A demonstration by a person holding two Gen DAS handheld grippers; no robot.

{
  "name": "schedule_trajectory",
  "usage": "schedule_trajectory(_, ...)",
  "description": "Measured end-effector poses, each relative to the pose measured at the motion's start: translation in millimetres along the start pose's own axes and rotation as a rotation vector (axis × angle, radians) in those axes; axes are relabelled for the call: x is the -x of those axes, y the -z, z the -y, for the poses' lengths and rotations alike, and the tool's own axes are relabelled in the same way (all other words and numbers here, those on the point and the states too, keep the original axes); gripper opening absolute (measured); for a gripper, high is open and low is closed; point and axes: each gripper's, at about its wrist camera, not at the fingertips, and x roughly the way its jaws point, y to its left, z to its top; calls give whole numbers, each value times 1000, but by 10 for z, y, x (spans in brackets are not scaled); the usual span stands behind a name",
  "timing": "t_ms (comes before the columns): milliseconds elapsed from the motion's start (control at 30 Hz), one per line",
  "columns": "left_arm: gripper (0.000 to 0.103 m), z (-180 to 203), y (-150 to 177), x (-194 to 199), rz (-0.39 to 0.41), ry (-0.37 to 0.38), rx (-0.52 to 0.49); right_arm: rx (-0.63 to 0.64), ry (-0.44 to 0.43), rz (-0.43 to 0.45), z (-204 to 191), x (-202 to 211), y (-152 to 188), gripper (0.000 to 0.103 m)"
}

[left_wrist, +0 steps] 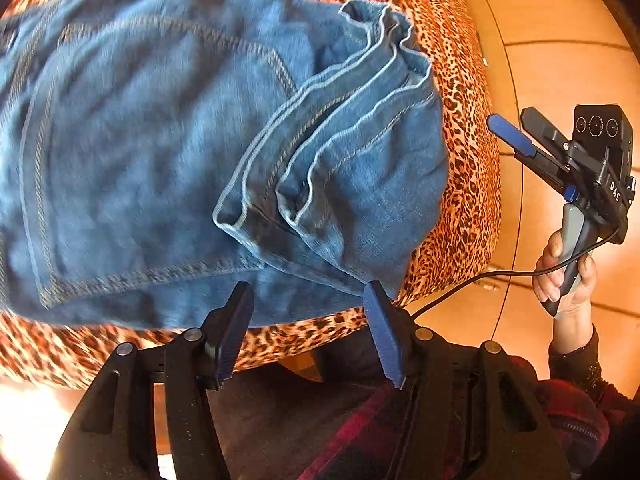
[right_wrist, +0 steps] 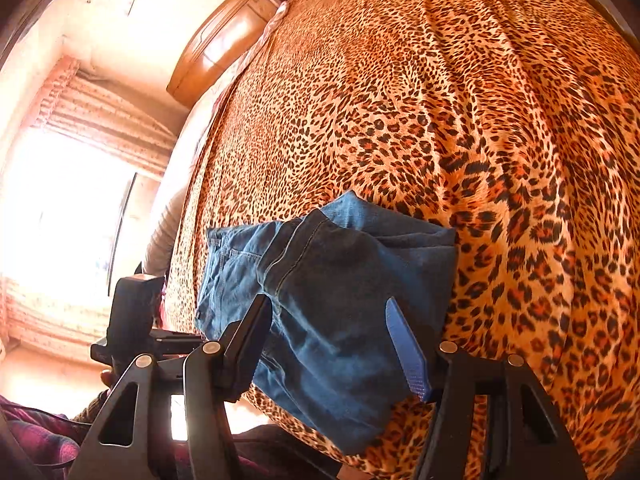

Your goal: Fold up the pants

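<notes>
Blue jeans (left_wrist: 160, 140) lie folded in a thick stack on a leopard-print bedspread (left_wrist: 468, 160), near its front edge. The leg hems (left_wrist: 320, 152) rest on top, beside a back pocket. My left gripper (left_wrist: 308, 292) hovers open just in front of the stack's near edge, with nothing between its fingers. A hand holds my right gripper (left_wrist: 516, 136) off the bed's right side, over the floor. In the right wrist view the jeans (right_wrist: 340, 300) sit ahead of the open right gripper (right_wrist: 329, 308), which holds nothing.
The bedspread (right_wrist: 440, 100) stretches far beyond the jeans. A wooden headboard (right_wrist: 224, 40) and a bright window (right_wrist: 60, 220) lie to the left. Orange floor tiles (left_wrist: 560, 40) run beside the bed. A plaid sleeve (left_wrist: 568, 412) and a cable (left_wrist: 480, 280) are close by.
</notes>
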Motion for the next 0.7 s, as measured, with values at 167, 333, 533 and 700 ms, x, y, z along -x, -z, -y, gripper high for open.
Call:
schedule_trajectory(167,56,19,81,-214,135,-28,239,134,-21,-134,174,-257,-354,62)
schedule_trajectory(333,56,76,116,-359,218,-39,382,298,-11,-198,71,-477,-700,62)
schedule_trajectory(533,59,37,297,-429,315,12,523,510,16,-289,-249,-947,-817,62)
schedule_trajectory(700,59,33,405,-423,381,17,617,694,0,-384,-546,-1221,-573,62)
